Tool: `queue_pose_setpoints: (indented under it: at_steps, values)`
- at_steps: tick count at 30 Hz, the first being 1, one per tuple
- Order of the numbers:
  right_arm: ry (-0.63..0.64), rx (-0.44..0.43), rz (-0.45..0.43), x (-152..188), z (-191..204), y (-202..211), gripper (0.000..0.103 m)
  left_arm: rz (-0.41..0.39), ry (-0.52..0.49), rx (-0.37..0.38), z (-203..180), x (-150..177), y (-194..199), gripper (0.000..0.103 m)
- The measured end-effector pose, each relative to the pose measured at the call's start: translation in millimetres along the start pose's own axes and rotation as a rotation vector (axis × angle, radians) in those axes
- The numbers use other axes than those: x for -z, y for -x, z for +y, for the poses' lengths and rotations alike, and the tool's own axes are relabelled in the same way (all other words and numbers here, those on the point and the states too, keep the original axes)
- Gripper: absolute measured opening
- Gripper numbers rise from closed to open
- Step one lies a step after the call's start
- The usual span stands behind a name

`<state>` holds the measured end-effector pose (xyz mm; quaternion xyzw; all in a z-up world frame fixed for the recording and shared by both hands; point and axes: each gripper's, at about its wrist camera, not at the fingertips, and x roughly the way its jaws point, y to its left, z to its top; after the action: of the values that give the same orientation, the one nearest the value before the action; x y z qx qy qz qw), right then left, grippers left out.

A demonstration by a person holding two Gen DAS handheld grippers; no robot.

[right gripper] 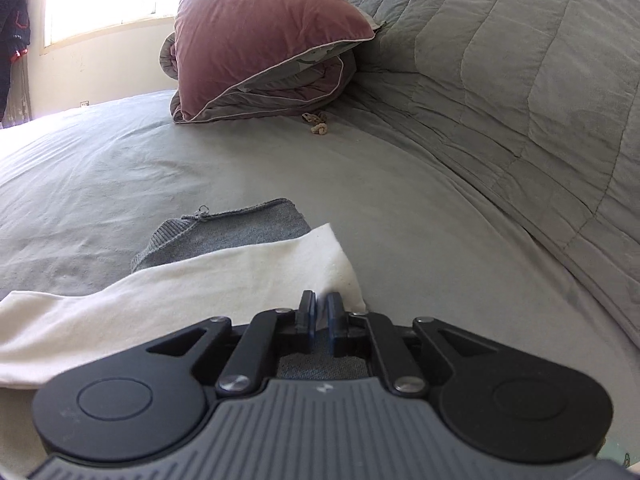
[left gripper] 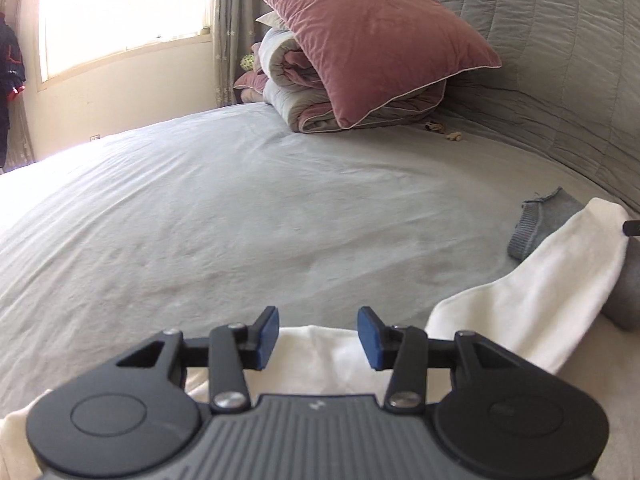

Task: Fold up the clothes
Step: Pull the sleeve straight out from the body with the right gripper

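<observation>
- Bedroom with a bright window [left gripper: 120,12] at far left, a dark garment [left gripper: 10,64] hanging beside it, and a patterned curtain [left gripper: 230,32] to the window's right.
- Grey bed sheet [left gripper: 240,220] spread wide across both views, lightly creased.
- Toward the head of the bed, a rolled duvet [left gripper: 320,100] with a mauve pillow [left gripper: 368,40] propped on top; same pillow [right gripper: 260,28] at upper left in the right wrist view.
- Just right of the duvet, a small tan scrap [right gripper: 318,124] lying on the sheet, too small to identify.
- Quilted grey headboard cover [left gripper: 560,60] curving along the right side.
- Left gripper [left gripper: 318,336] low over the near edge of the bed, blue pads [left gripper: 267,338] set wide apart, gripping nothing; white cloth directly beneath and between them.
- White garment [left gripper: 540,280] running from under the left gripper out to the right, its far end raised off the sheet.
- Grey knit garment [left gripper: 536,224] lying flat on the sheet behind the white one, partly covered by it; ribbed edge and a loose thread visible [right gripper: 224,228].
- Right gripper [right gripper: 320,316] with pads nearly together, pinching a corner of the white garment [right gripper: 200,280]; cloth visible squeezed in the narrow gap.
</observation>
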<state>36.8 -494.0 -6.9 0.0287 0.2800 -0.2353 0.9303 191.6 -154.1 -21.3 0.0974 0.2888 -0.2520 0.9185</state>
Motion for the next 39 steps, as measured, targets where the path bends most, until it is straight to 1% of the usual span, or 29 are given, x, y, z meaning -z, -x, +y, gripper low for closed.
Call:
queue_pose_setpoints:
  at_steps: [1,2,3,5,8,10,11,12,13,14,16,19,21,22,24,26,29,30,31,32,33,34,37,39]
  values:
    - [0.007,-0.012,-0.018,-3.9,1.9,5.1,0.031,0.010,0.010,-0.020,10.5,0.1,-3.7,0.048]
    - [0.015,-0.024,-0.036,-7.8,3.7,10.2,0.037,0.021,0.027,-0.033,19.7,0.0,-7.7,0.048]
    - [0.021,-0.056,-0.048,-11.6,6.4,14.0,0.042,0.032,0.046,-0.039,28.6,-0.5,-12.1,0.048]
    - [0.037,-0.216,-0.028,-19.1,19.8,13.5,0.042,0.054,0.073,-0.044,39.1,-1.7,-22.2,0.049]
    - [0.068,-0.416,0.024,-26.5,50.3,2.2,0.042,0.094,0.123,-0.023,49.9,-1.1,-36.3,0.049]
    - [0.116,-0.527,0.055,-29.7,79.6,-9.3,0.042,0.110,0.138,-0.010,52.4,0.2,-42.0,0.047]
    - [0.144,-0.566,0.072,-30.4,93.7,-16.1,0.042,0.115,0.145,-0.005,52.9,1.5,-43.5,0.045]
    - [0.173,-0.595,0.091,-30.2,106.8,-23.2,0.042,0.121,0.153,0.001,53.3,3.4,-44.2,0.036]
    - [0.207,-0.626,0.112,-29.7,121.9,-31.4,0.042,0.122,0.156,0.002,52.7,5.2,-44.5,0.031]
    - [0.236,-0.654,0.132,-28.8,134.8,-39.1,0.042,0.118,0.154,-0.003,50.9,6.9,-44.3,0.029]
    - [0.283,-0.704,0.169,-26.2,153.9,-51.5,0.042,0.105,0.143,-0.013,47.0,9.8,-43.1,0.019]
    - [0.349,-0.732,0.214,-20.6,174.5,-63.7,0.042,0.053,0.136,-0.050,41.2,13.7,-38.0,0.013]
    - [0.382,-0.726,0.218,-15.7,180.7,-65.4,0.042,0.006,0.153,-0.076,39.0,16.1,-33.5,0.013]
    - [0.397,-0.720,0.217,-13.1,183.0,-65.5,0.029,-0.017,0.161,-0.089,38.0,17.2,-31.2,0.013]
    - [0.429,-0.670,0.189,-6.5,185.8,-61.5,0.001,-0.034,0.153,-0.121,33.8,20.9,-33.7,0.012]
    - [0.413,-0.619,0.169,-0.8,185.8,-60.4,0.000,-0.034,0.139,-0.150,29.9,23.7,-38.3,0.013]
    - [0.388,-0.575,0.154,3.0,188.6,-58.6,0.000,-0.006,0.130,-0.167,29.3,20.7,-43.4,0.019]
    - [0.385,-0.564,0.149,2.1,189.4,-56.1,0.002,0.004,0.128,-0.173,29.1,19.7,-45.1,0.024]
    - [0.372,-0.567,0.141,0.0,189.5,-52.6,0.004,0.004,0.133,-0.175,31.0,19.5,-42.4,0.026]
    - [0.354,-0.580,0.129,-2.9,189.0,-48.4,0.009,-0.008,0.146,-0.174,35.0,20.2,-34.8,0.026]
    - [0.336,-0.594,0.117,-5.9,188.5,-44.2,0.017,-0.019,0.160,-0.173,39.0,20.9,-27.3,0.030]
    - [0.317,-0.607,0.106,-8.8,188.0,-40.0,0.017,-0.030,0.174,-0.172,43.0,21.6,-19.8,0.034]
    - [0.276,-0.684,0.109,-13.9,193.8,-29.6,0.018,-0.063,0.215,-0.168,55.1,23.7,2.9,0.036]
    - [0.269,-0.731,0.132,-13.6,202.9,-23.2,0.018,-0.085,0.242,-0.166,63.2,25.1,18.0,0.036]
